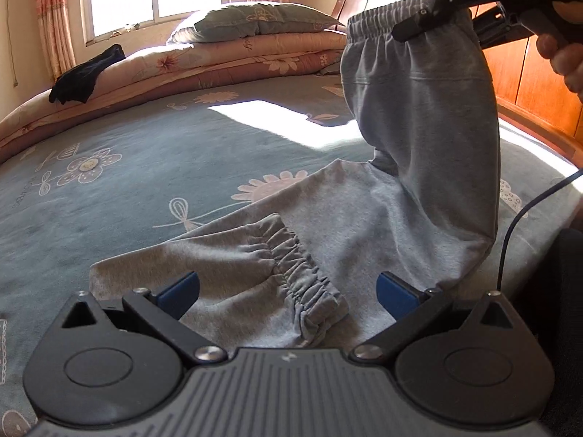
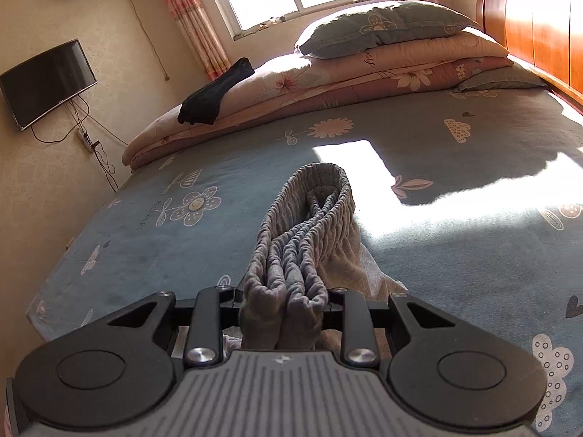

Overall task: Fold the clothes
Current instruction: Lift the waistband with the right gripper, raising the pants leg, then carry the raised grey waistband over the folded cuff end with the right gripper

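Grey sweatpants (image 1: 411,196) lie partly on the blue flowered bed sheet (image 1: 145,167). Their elastic waistband (image 1: 379,22) is lifted high at the upper right, where my right gripper (image 1: 419,25) is shut on it. In the right wrist view the bunched waistband (image 2: 291,255) is pinched between my right gripper's (image 2: 284,306) jaws and loops forward. A gathered leg cuff (image 1: 306,284) lies on the sheet right in front of my left gripper (image 1: 288,291). That gripper is open, its blue pads (image 1: 182,291) on either side of the cuff without touching it.
Folded quilts (image 1: 226,58) and a pillow (image 1: 262,18) are stacked at the far side of the bed, with a black garment (image 1: 87,76) on them. A wooden headboard (image 1: 528,73) stands at the right. A wall television (image 2: 47,83) hangs at the left. A cable (image 1: 517,225) hangs near the bed's right edge.
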Tool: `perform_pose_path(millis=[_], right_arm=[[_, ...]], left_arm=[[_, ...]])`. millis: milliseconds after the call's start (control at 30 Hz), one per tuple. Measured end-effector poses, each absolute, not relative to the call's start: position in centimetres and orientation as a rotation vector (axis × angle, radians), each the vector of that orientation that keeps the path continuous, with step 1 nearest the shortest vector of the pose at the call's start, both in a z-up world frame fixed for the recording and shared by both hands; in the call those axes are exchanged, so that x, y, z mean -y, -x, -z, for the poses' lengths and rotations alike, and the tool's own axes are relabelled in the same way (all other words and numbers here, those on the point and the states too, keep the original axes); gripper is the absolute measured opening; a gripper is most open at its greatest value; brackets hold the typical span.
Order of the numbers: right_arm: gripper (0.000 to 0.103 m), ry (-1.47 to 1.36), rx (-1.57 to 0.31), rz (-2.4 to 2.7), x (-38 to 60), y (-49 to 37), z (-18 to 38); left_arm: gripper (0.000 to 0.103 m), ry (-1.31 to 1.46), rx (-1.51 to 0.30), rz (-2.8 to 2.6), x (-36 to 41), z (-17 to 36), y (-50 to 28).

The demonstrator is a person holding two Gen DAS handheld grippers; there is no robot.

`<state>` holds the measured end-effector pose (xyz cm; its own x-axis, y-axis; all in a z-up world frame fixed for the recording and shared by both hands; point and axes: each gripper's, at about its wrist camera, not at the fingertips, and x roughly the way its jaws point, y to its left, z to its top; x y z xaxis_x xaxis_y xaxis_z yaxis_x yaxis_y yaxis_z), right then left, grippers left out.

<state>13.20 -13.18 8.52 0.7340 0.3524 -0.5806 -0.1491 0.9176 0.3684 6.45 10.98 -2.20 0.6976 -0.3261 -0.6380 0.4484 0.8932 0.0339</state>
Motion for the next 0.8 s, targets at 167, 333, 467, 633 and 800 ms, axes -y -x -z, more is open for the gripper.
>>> perform_pose_path(millis=[167,333,467,633,800], right_arm=[[0.032,-0.346,-0.664,-0.208,18.5,-11.5,-9.1],[0.032,-0.380,-0.658,-0.176,22.5,-10.2,-8.4],[0.032,-0.411,-0.665,-0.166,25.2,-9.6,-7.3],[0.032,-0.469,-0.689,-0.129,28.4,-9.7,-5.3],[0.032,-0.507,-0.709,-0.106,30.0,-9.5,-3.6]], left_arm=[[0.102,-0.194,-0.660,0.649,-5.7,3.3,-7.0],[0.102,-0.323,-0.681,0.826,-0.2,5.8,-6.1],[0.102,-0.356,-0.732,0.903,2.4,7.5,-6.1],[0.102,-0.328,-0.827,1.024,5.1,8.9,-6.0],[0.102,-0.376,-0.831,1.024,6.7,9.3,-5.1]])
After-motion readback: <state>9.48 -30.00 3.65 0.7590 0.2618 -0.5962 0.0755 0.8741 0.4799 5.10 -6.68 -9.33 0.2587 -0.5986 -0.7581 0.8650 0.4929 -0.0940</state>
